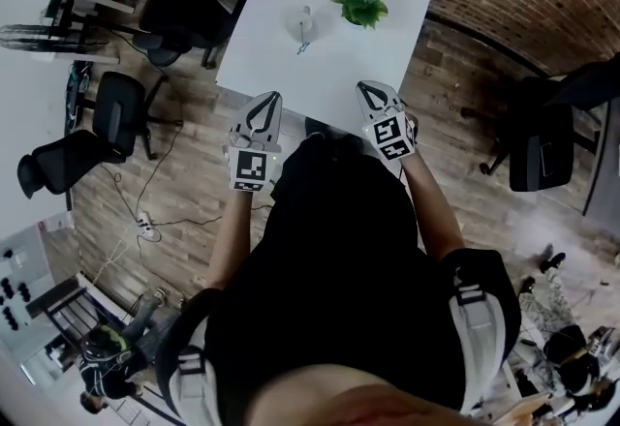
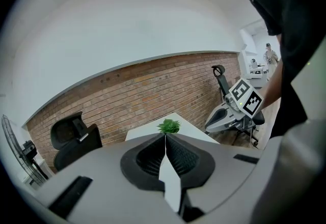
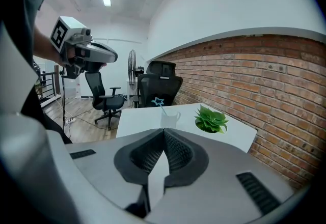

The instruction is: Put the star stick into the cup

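Observation:
A white cup (image 1: 299, 24) (image 3: 169, 117) stands on the white table (image 1: 320, 76), with a thin blue star stick (image 3: 159, 104) (image 1: 304, 40) leaning inside it. Both grippers hang near the table's front edge, close to the person's body and well short of the cup. My left gripper (image 1: 263, 105) (image 2: 165, 136) is shut with nothing between its jaws. My right gripper (image 1: 371, 91) (image 3: 163, 132) is also shut and empty. Each gripper shows in the other's view, held up by a hand.
A small green potted plant (image 1: 362, 1) (image 3: 210, 119) (image 2: 169, 126) sits on the table right of the cup. Black office chairs (image 1: 107, 129) stand on the wooden floor to the left, another chair (image 1: 542, 148) to the right. A brick wall (image 3: 254, 80) runs behind the table.

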The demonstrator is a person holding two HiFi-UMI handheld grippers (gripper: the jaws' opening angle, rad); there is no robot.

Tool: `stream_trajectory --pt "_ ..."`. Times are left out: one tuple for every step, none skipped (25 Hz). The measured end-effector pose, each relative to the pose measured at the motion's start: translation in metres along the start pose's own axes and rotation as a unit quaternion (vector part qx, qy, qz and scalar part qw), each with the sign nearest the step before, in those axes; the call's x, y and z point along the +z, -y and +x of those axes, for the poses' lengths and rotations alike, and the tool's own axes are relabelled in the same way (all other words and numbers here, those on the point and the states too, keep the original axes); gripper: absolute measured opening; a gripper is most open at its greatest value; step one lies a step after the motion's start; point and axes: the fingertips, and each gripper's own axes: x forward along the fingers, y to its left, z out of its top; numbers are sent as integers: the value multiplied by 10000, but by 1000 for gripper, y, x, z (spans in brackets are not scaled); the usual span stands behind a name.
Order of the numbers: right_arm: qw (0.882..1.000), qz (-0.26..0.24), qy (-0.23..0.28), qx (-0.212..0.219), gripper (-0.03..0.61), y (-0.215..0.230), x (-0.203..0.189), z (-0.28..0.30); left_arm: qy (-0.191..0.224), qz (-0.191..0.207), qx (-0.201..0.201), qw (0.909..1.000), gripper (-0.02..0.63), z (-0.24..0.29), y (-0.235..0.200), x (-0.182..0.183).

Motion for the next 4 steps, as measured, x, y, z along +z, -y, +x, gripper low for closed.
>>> stream_trajectory --pt "10000 13 -25 11 -3 1 -5 -1 18 10 -48 10000 21 1 6 3" --pt "10000 29 -48 25 -3 0 -9 -2 25 15 -98 9999 21 2 12 4" --pt "10000 48 -71 42 -2 -1 -14 -4 24 17 -149 9999 21 3 18 5" --pt "9999 69 -95 60 -2 -2 -19 -7 18 18 -199 9998 21 3 24 5"
